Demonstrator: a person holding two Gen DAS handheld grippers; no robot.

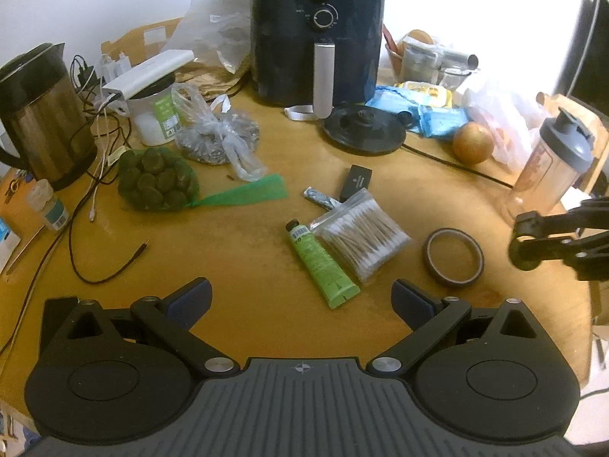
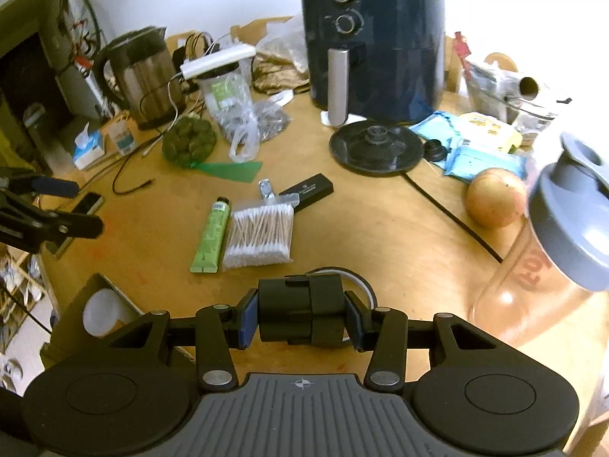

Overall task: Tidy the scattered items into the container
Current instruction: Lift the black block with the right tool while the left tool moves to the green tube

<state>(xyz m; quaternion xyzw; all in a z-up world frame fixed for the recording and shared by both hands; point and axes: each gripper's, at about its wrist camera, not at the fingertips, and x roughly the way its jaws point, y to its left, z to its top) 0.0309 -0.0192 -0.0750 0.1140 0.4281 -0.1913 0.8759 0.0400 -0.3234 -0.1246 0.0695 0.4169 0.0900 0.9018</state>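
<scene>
On the wooden table lie a green tube (image 1: 321, 264) (image 2: 211, 236), a bag of cotton swabs (image 1: 361, 236) (image 2: 260, 236), a small black case (image 1: 356, 182) (image 2: 308, 191), a small foil packet (image 1: 319, 197) (image 2: 266, 189) and a brown tape ring (image 1: 453, 256), partly hidden in the right wrist view (image 2: 357, 280). My left gripper (image 1: 300, 297) is open and empty, just short of the tube. My right gripper (image 2: 300, 316) is shut on a black cylindrical object (image 2: 300, 314) above the tape ring. A cardboard box (image 2: 95, 304) sits off the table's near-left edge.
A dark air fryer (image 1: 318, 30) stands at the back, with a kettle base (image 1: 363, 131), an onion (image 1: 473, 142) and a shaker bottle (image 1: 552, 167) to the right. A kettle (image 1: 42, 114), cables, a net of green fruit (image 1: 156, 179) and plastic bags crowd the left.
</scene>
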